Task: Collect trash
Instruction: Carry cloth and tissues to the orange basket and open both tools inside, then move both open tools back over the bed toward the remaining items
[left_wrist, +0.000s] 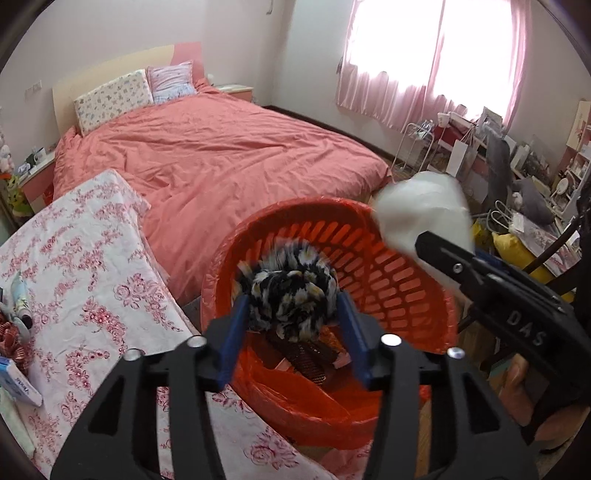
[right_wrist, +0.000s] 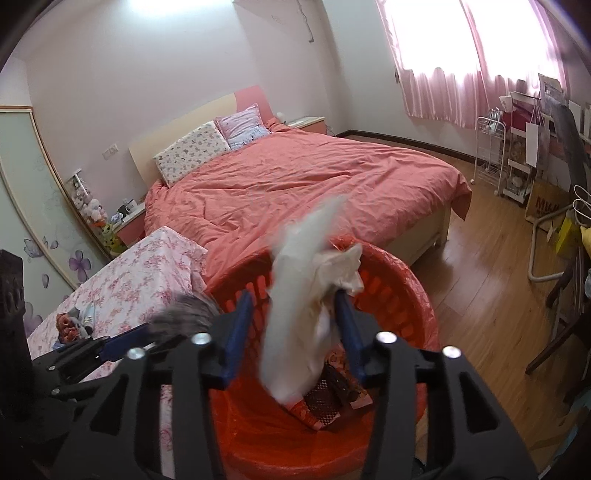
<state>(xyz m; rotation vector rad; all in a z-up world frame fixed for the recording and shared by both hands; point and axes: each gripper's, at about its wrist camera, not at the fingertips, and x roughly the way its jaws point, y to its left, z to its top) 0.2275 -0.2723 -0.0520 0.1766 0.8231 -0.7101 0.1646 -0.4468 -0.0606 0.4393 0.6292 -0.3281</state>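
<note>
The left gripper (left_wrist: 293, 314) is closed on a fuzzy black-and-white ball (left_wrist: 290, 291), holding it over the mouth of the orange basket (left_wrist: 399, 295), which is lined with an orange bag (left_wrist: 295, 402) and already holds some wrappers (left_wrist: 314, 360) at the bottom; the right gripper (right_wrist: 295, 325) sits above the same basket with its fingers spread, and a crumpled white tissue (right_wrist: 306, 295) lies between them, blurred, resting against the right-hand finger only, so whether it is pinched or already falling cannot be told. The main risk is that the light tissue drifts or clings to the finger (right_wrist: 347, 325) and lands on the wooden floor (right_wrist: 480, 277) instead of inside; the ball is held near the basket's near rim, beside the flowered cloth (left_wrist: 92, 258), so a release there could send it bouncing off the rim; the two tools are close together over one opening and could knock each other; the loose bag could also fold inward and catch what drops.
</note>
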